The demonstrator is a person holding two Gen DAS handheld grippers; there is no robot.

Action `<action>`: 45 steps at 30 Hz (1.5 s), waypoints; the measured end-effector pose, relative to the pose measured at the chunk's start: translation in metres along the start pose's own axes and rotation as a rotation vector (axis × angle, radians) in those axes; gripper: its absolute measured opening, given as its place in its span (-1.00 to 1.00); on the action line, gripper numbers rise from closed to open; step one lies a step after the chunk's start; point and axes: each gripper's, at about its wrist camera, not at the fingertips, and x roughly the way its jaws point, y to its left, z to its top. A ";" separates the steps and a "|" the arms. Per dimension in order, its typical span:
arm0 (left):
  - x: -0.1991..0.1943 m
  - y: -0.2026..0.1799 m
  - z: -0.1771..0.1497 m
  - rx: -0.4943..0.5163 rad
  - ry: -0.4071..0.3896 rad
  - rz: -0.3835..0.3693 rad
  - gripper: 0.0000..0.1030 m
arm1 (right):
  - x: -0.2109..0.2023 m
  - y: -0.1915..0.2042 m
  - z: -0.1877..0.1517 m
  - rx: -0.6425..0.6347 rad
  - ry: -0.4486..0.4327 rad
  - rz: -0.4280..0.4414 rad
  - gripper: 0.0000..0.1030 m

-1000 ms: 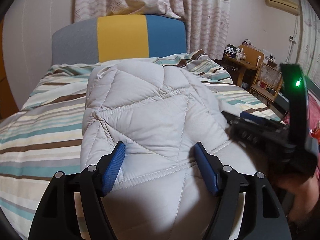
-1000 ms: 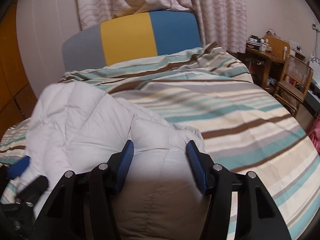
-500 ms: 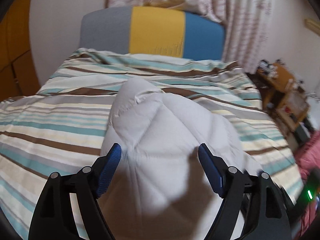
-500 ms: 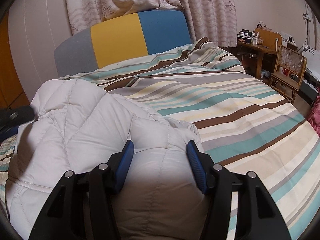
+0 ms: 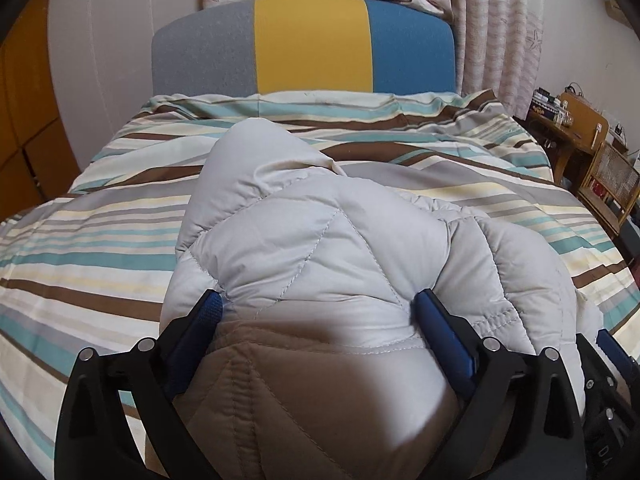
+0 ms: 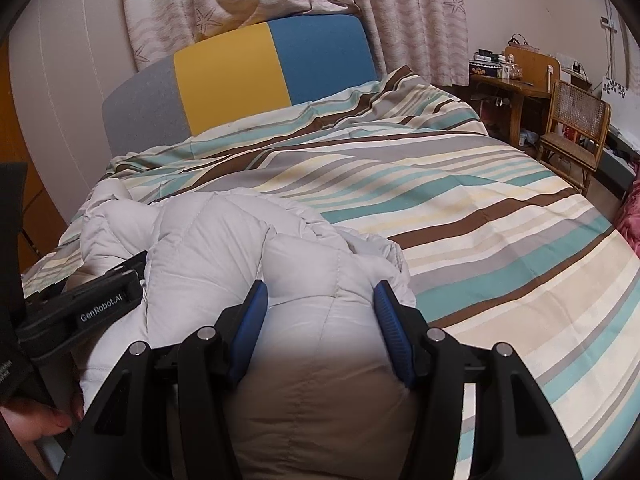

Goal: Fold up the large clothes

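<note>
Striped bed (image 5: 100, 216) before a tricolour headboard (image 5: 312, 44). The quilted jacket (image 5: 320, 248) lies bunched at the bed's near edge. Left tool (image 5: 318, 320) and right tool (image 6: 320, 312) each clamp a thick fold of it. Advisable: lift both evenly, keeping hems aligned.

A bed with a striped cover (image 6: 460, 216) fills the room, its headboard (image 5: 308, 46) grey, yellow and blue against a pale wall. Patterned curtains (image 6: 404, 12) hang behind it. A wooden desk (image 6: 508, 88) and cane chair (image 6: 576, 128) stand to the right
</note>
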 end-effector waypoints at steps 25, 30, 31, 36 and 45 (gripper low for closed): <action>0.001 -0.001 -0.006 -0.006 -0.011 -0.067 0.94 | 0.033 0.009 0.021 -0.016 0.068 0.016 0.06; 0.004 -0.001 -0.004 -0.004 -0.003 -0.053 0.94 | 0.047 0.013 0.022 -0.032 0.089 -0.016 0.08; 0.003 0.000 -0.005 -0.007 -0.006 -0.056 0.94 | 0.047 0.013 0.022 -0.038 0.086 -0.020 0.09; -0.010 0.005 -0.012 -0.004 0.000 -0.055 0.94 | 0.045 0.012 0.022 -0.047 0.074 -0.017 0.12; -0.048 0.009 -0.048 0.070 -0.090 -0.073 0.94 | 0.018 0.014 0.008 -0.055 -0.015 -0.028 0.17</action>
